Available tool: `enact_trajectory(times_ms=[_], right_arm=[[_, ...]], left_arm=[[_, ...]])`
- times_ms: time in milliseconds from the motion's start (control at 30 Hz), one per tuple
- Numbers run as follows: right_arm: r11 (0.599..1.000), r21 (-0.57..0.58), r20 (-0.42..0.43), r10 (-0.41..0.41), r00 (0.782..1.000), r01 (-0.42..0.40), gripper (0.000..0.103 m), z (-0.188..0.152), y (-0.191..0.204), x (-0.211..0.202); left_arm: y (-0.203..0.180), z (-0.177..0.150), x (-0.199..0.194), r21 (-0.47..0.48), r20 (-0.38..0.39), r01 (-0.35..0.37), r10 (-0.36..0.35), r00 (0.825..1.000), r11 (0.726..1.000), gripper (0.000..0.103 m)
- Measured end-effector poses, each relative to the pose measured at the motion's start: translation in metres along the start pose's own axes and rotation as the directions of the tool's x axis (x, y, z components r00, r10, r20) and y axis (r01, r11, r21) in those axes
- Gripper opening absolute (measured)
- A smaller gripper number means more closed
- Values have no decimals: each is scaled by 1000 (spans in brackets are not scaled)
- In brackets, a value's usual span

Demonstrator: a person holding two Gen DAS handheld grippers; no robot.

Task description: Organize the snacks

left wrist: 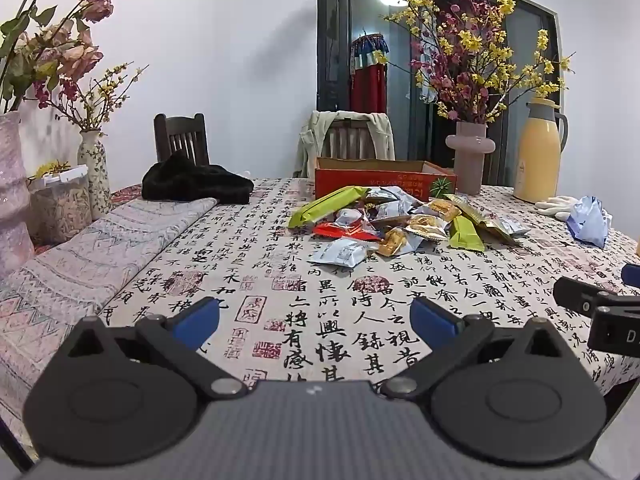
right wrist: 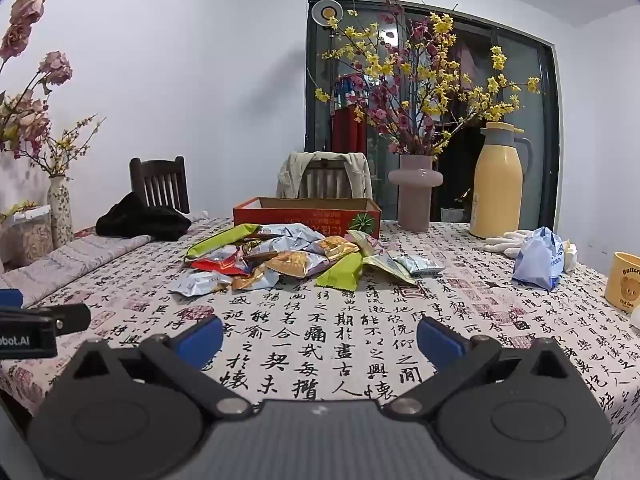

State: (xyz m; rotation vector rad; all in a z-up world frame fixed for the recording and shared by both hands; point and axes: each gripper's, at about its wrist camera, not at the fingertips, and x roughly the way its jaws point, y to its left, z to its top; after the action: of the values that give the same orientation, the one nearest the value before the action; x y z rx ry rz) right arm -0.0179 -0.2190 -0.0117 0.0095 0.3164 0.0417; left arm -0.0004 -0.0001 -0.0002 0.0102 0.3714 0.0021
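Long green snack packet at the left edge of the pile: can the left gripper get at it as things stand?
Probably yes. The left gripper is open and empty, only bare calligraphy-print tablecloth lies between it and the long green snack packet, which rests atop the pile.

Table (right wrist: 320, 344), calligraphy-print cloth.
On it: snack packets (right wrist: 280, 258) heaped before open red box (right wrist: 308, 216); 1 mauve vase (right wrist: 416, 192), yellow flask (right wrist: 498, 184), black cloth (right wrist: 144, 220).
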Motion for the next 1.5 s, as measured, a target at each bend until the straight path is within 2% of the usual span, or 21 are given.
enact_trajectory(times_ms=[300,467,1233,1500], right_arm=[[1000,-3,17,2,1000,-2,103,-2,1,-2],[1000,5,26,2,1000,-2,103,-2,-1,-4],[1000,-5,15,5,1000,-5,103,-2,1,-2],[1000,26,16,6,1000,-6,103,-2,-2,-2]], left_arm=[[4,-3,1,-12,-9,22,-22,1000,1000,103],[0,-5,-3,5,11,10,-10,1000,1000,103],[-2,0,-2,23,8,18,-18,1000,1000,103],[-1,-1,-2,24,11,19,-19,1000,1000,103]])
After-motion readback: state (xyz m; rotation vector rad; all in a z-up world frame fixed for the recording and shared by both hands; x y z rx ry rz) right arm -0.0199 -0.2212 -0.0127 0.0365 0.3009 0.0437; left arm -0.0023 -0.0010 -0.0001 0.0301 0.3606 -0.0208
